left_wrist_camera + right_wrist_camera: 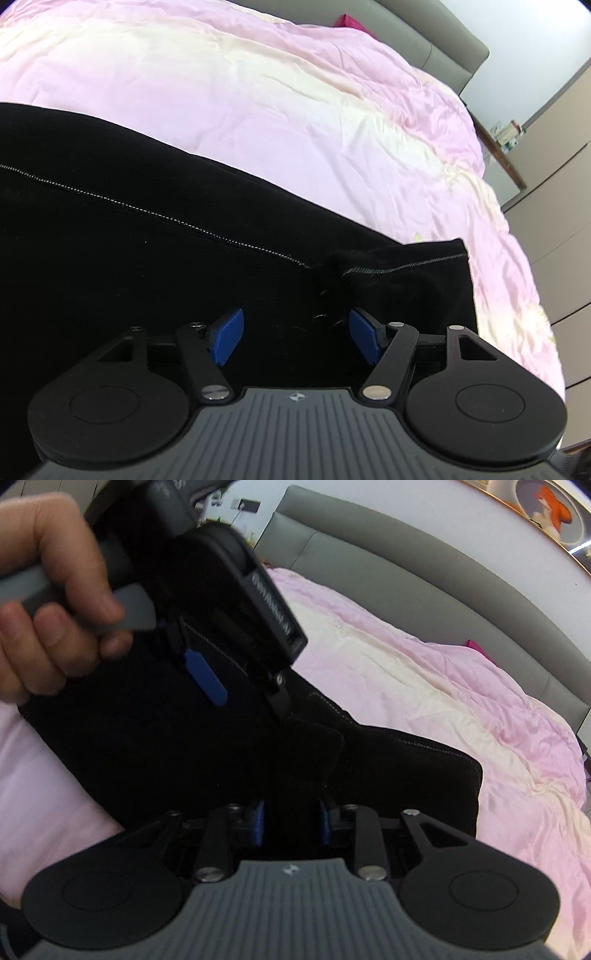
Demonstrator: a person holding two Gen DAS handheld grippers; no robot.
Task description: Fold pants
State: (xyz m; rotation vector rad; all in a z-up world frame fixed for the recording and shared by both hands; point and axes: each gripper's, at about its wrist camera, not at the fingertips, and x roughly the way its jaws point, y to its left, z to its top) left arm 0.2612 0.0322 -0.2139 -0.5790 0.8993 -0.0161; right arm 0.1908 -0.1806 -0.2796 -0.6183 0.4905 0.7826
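Observation:
Black pants (110,240) with a pale stitched seam lie on the pink bed cover (258,92). My left gripper (295,339) hovers low over them near a hem end, its blue pads (227,341) wide apart: open, with nothing pinched. In the right wrist view, my right gripper (291,827) is shut on a bunched fold of the pants (406,775), and black cloth fills the narrow gap between its pads. A hand (48,590) holds the left gripper at the upper left, one blue pad (205,679) showing above the cloth.
A grey padded headboard (406,554) runs along the far side of the bed. A magenta item (351,22) lies by it. A bedside stand with small items (506,136) and pale cabinet fronts (554,184) are on the right.

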